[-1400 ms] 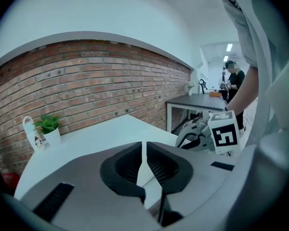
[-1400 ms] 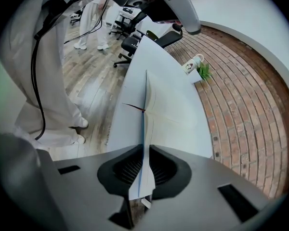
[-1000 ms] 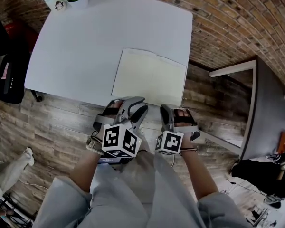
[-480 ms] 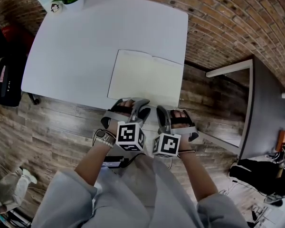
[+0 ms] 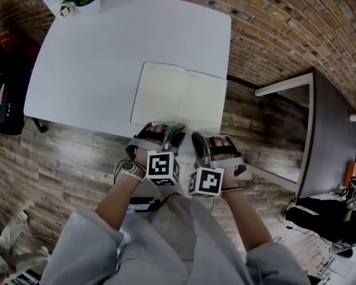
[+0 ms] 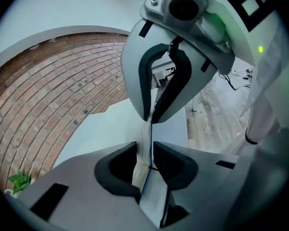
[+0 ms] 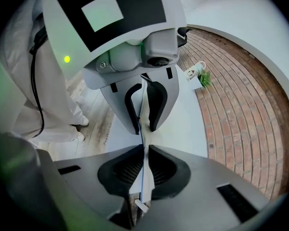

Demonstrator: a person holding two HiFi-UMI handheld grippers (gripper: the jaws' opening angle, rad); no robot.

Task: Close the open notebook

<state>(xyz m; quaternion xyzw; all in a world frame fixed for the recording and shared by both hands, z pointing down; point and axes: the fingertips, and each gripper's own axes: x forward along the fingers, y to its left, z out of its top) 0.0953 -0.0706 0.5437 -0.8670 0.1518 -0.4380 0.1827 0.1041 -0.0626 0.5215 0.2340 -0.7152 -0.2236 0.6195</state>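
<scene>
The notebook lies open and flat at the near edge of the white table — two blank cream pages with a crease between. The right gripper is clamped on its near edge. The left gripper — jaws closing — straddles that edge without pressing it.

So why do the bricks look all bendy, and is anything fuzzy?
Head view: the lens curves the brick wall and table edge; sharp. Left gripper view: the wall bows too, dark round border. Right gripper view: a green light tints the left.
</scene>
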